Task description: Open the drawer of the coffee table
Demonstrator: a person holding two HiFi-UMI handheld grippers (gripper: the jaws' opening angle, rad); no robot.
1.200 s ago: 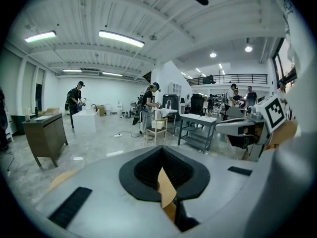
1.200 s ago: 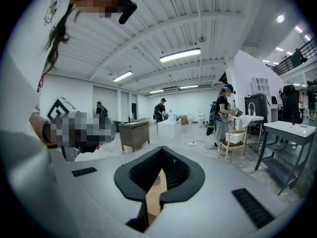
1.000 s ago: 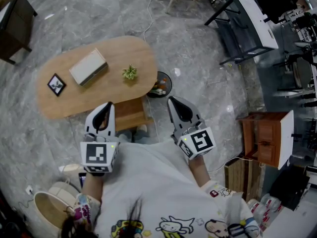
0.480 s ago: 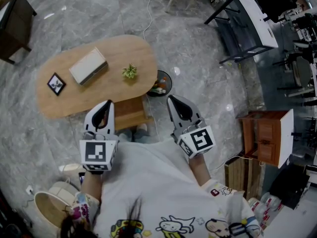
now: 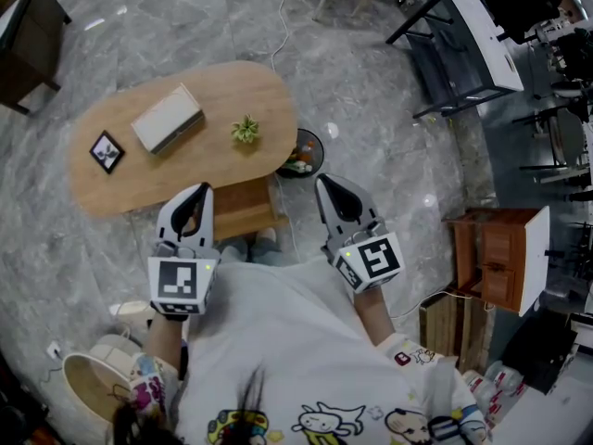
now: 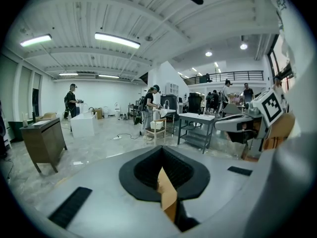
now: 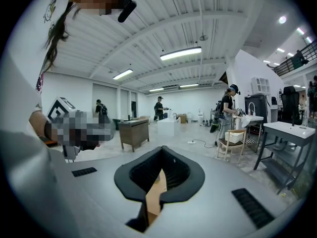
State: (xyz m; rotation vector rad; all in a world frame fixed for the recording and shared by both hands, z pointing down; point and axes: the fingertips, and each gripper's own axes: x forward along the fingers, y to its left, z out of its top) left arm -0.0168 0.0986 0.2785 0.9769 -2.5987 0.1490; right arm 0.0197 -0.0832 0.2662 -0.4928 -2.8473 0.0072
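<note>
The oval wooden coffee table (image 5: pixel 213 160) stands on the marble floor ahead of me in the head view. Under its near edge a wooden drawer unit (image 5: pixel 243 209) shows between my two grippers. My left gripper (image 5: pixel 197 193) hovers over the table's near edge, jaws shut and empty. Off the table's right end, my right gripper (image 5: pixel 329 189) is over the floor, also shut and empty. In the left gripper view the left gripper (image 6: pixel 161 150) shows closed black pads with a sliver of wood below. The right gripper (image 7: pixel 162 151) looks the same in its own view.
On the table lie a white box (image 5: pixel 167 119), a small green plant (image 5: pixel 245 131) and a framed picture (image 5: pixel 107 150). A black bowl (image 5: pixel 299 156) sits on the floor by the table's right end. A wooden cabinet (image 5: pixel 496 258) stands right, a basket (image 5: pixel 88 387) lower left.
</note>
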